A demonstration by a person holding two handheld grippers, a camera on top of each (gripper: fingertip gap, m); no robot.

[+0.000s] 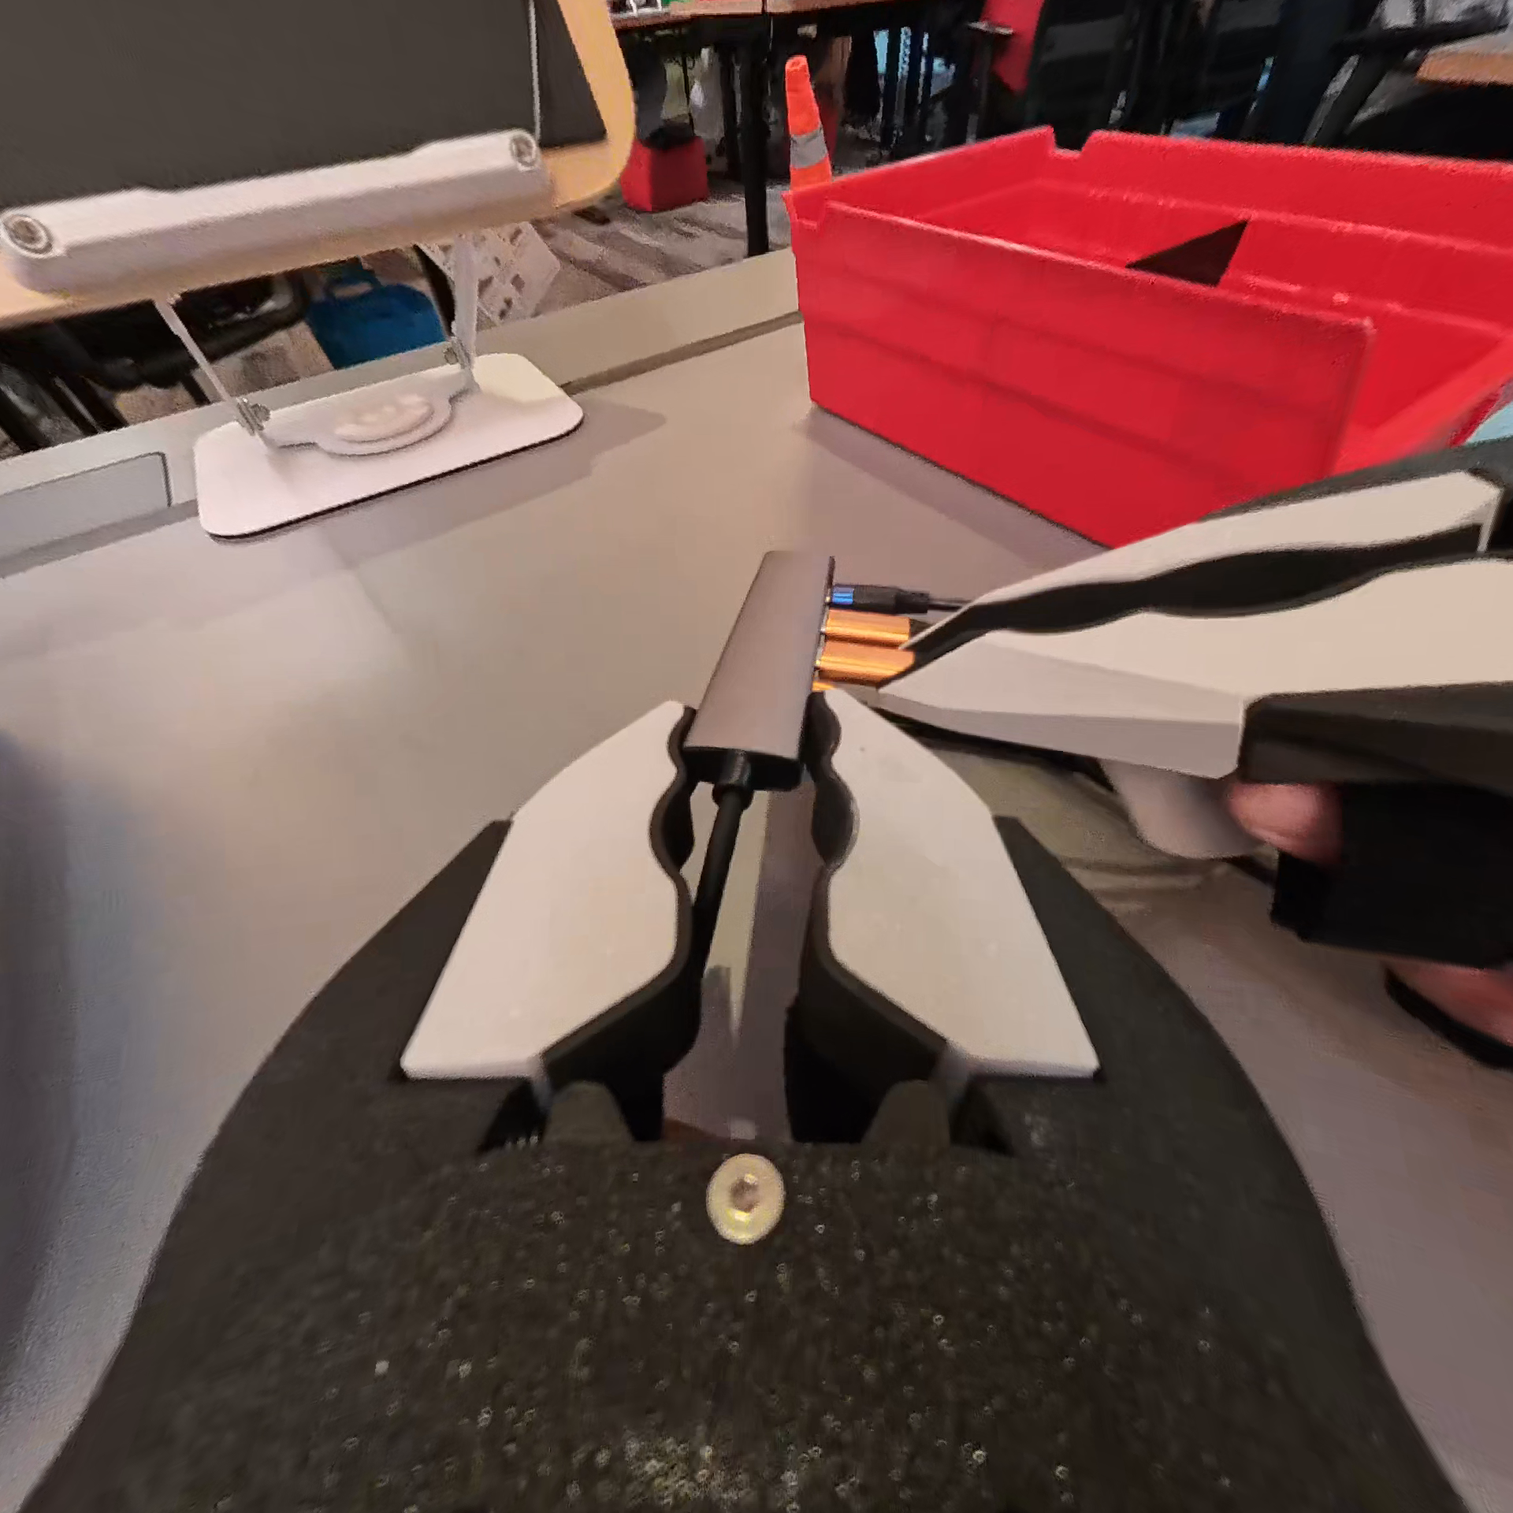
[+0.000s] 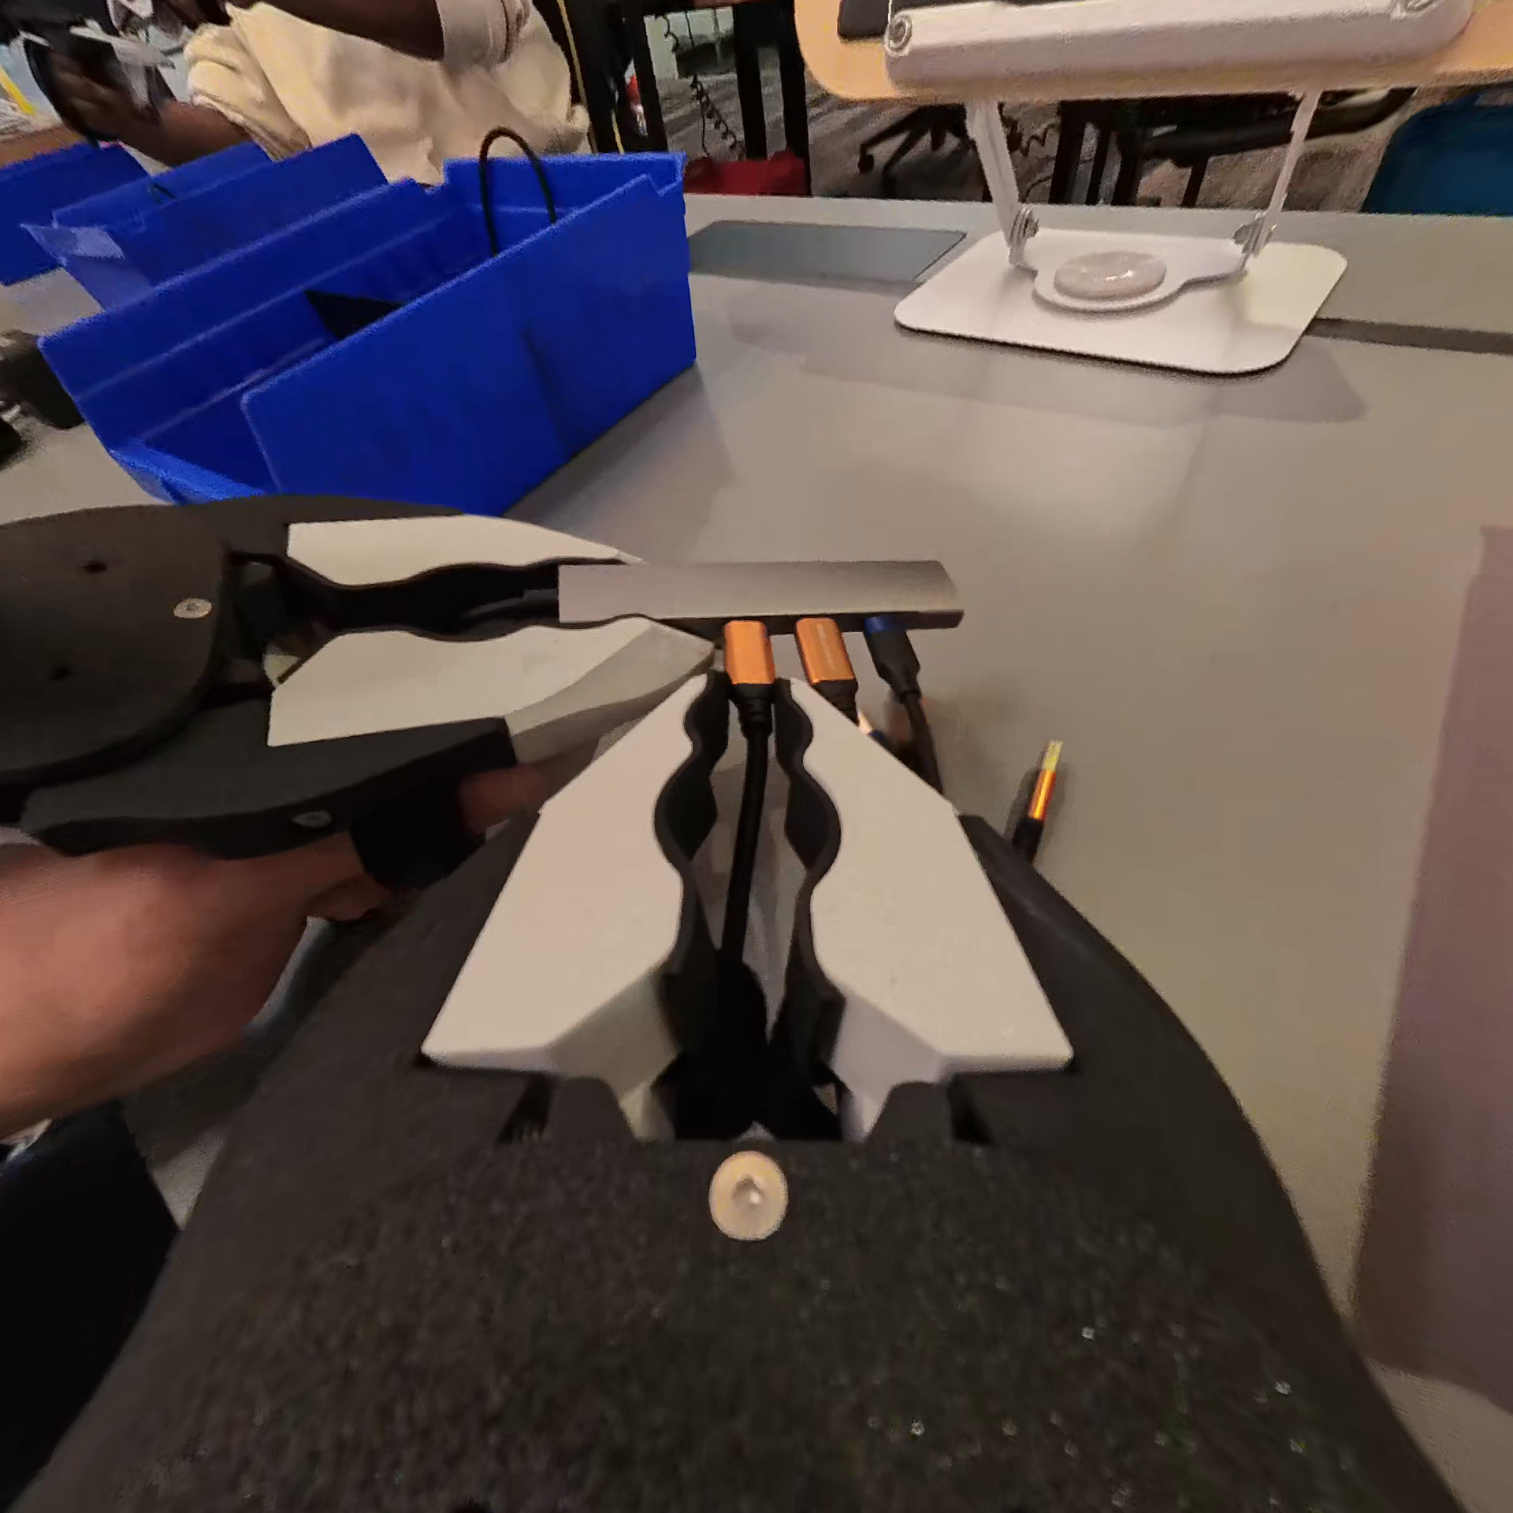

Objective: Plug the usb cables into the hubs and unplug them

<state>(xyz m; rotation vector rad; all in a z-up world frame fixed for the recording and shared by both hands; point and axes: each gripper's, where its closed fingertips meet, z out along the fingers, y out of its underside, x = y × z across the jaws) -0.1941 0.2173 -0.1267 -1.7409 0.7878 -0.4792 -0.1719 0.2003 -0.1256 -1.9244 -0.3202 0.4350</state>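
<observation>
A: Hub (image 2: 757, 591) sits just above the surface (image 2: 1146, 573), left tool (image 1: 747, 741) pinching its cable end to brace it.
B: Right tool (image 2: 749, 696)?
A: Closed on the orange plug (image 2: 747, 651), prob. seating or pulling it.
B: Materials?
A: Matte grey metal bar, glossy plug sleeves, wavy black tool pads.

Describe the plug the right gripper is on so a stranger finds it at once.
On the grey table, find the slim grey metal hub. Three plugs stick out of its side; take the orange metal one nearest the left gripper, not the other orange or the blue-tipped black one.
</observation>
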